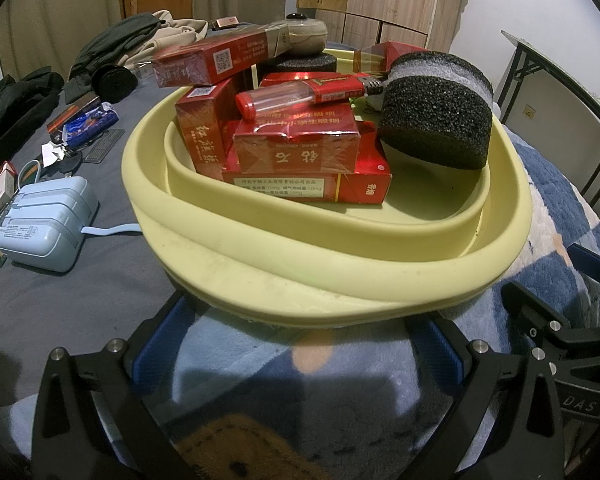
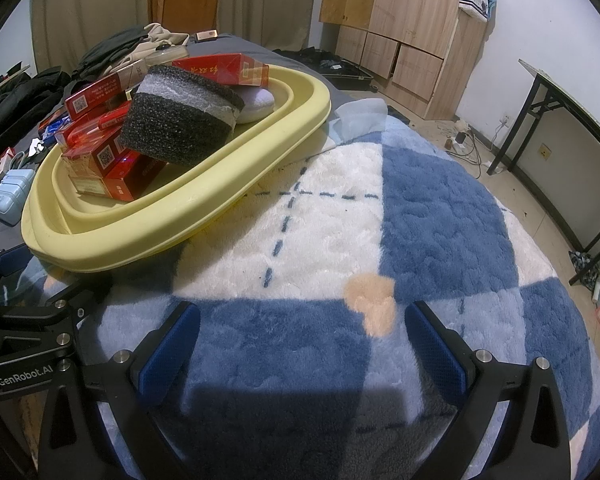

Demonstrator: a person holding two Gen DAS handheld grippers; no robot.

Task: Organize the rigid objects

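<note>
A pale yellow collapsible basin [image 1: 260, 256] rests on the bed. It holds several red cigarette boxes [image 1: 300, 152] in a loose stack, a clear tube with a red cap [image 1: 284, 98] on top of them, and a black foam block [image 1: 436, 120] against the right wall. My left gripper [image 1: 298, 332] is open, its fingers spread just short of the basin's near rim and holding nothing. In the right wrist view the basin [image 2: 172, 220] and foam block [image 2: 180, 120] lie up and to the left. My right gripper [image 2: 302, 312] is open over the blanket, away from the basin.
A blue and white plaid blanket [image 2: 420, 220] covers the bed's near part. Left of the basin lie a pale blue charger [image 1: 44, 224], a blue packet [image 1: 88, 120], keys and dark clothes [image 1: 112, 40]. A folding table [image 2: 560, 120] and wooden cabinets [image 2: 400, 20] stand at the right.
</note>
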